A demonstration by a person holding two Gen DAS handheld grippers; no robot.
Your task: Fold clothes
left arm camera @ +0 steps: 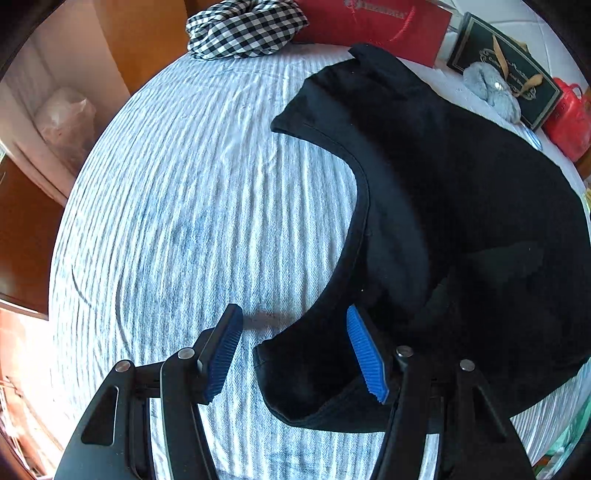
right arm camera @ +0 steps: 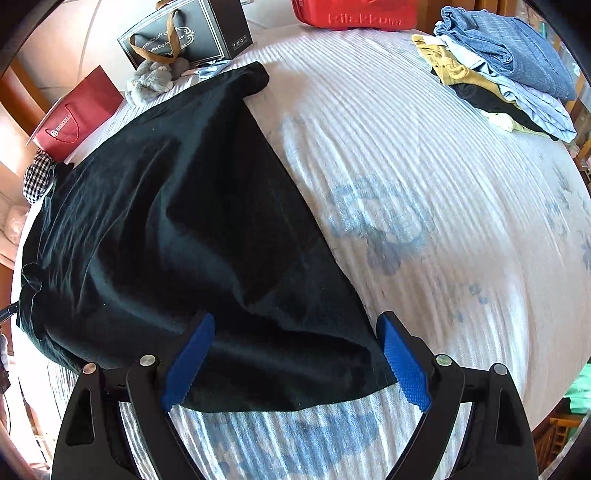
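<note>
Spread across a bed [left arm camera: 177, 206] with a pale blue-and-white striped cover: a black shirt [left arm camera: 461, 206], matte and dark, softly creased, laid mostly flat. In the left wrist view, curved neckline with a stitched rim, a sleeve reaching off ahead of the left gripper [left arm camera: 295, 350], and a loose corner of cloth bunched between its blue ribbed pads. Left gripper spread wide, gripping nothing; right-hand pad over the black fabric, left-hand pad over bare cover, contact with the cloth not clear.

In the right wrist view, same black shirt [right arm camera: 177, 229] filling the space ahead and to the left of the right gripper [right arm camera: 295, 362], one straight edge running diagonally away, hem corner lying between the blue pads. Right gripper likewise wide apart, clasping nothing; cloth under and between the fingers, not pinched.

Far ahead and right of the right gripper, a stack of folded clothes [right arm camera: 506, 70] in blue, yellow, black and pale tones. Straight ahead at the far bed edge, a red case [right arm camera: 354, 14]. Ahead and left, a black gift bag [right arm camera: 188, 33], a red paper bag [right arm camera: 77, 114] and a grey plush toy [right arm camera: 151, 81] just beside the shirt's far corner. Ahead of the left gripper, a checked cloth [left arm camera: 243, 29] bundled at the bed's far end.
</note>
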